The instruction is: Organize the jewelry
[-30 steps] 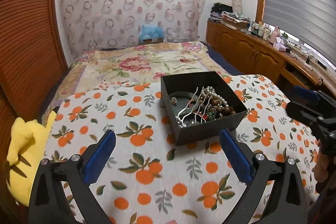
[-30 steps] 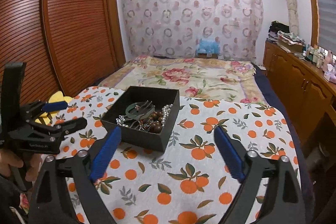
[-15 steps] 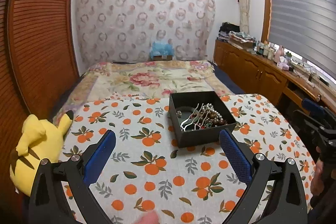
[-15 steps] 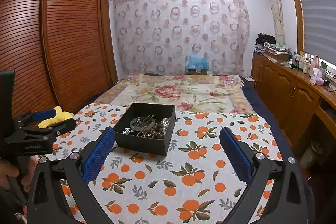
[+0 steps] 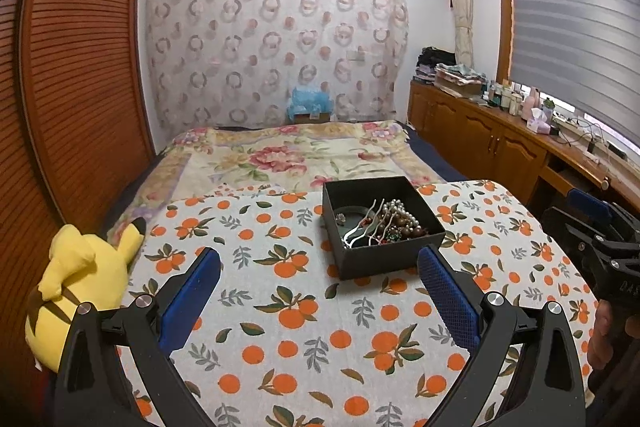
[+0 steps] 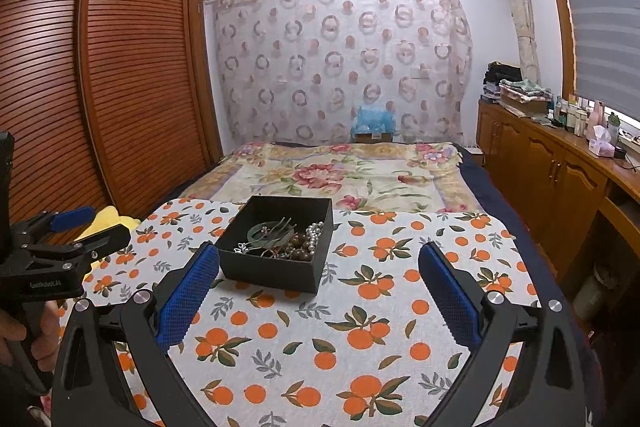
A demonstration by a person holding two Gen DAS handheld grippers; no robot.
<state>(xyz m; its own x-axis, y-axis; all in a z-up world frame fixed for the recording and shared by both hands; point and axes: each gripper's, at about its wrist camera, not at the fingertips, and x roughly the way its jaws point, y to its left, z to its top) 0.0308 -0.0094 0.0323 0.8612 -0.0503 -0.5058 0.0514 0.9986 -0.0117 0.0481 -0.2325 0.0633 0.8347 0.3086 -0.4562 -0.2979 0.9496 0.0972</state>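
Both claws (image 5: 319, 281) (image 6: 319, 277) wide, box (image 5: 382, 225) untouched.

Matt black cardboard box (image 5: 382, 223), glossy pearl beads (image 5: 394, 207) inside it, printed cloth (image 5: 304, 311) beneath it, slatted polished wood wardrobe (image 6: 120, 75), plush toy (image 5: 76, 283)

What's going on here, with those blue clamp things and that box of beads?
A person holds a hand-held gripper in each hand over a table with an orange-print cloth. The left hand-held gripper and the right hand-held gripper are both open and empty, held short of the black box. The box holds a tangle of jewelry: pearls, brown beads, hairpins. Nothing is being touched right now. A yellow plush toy lies at the table's left edge.
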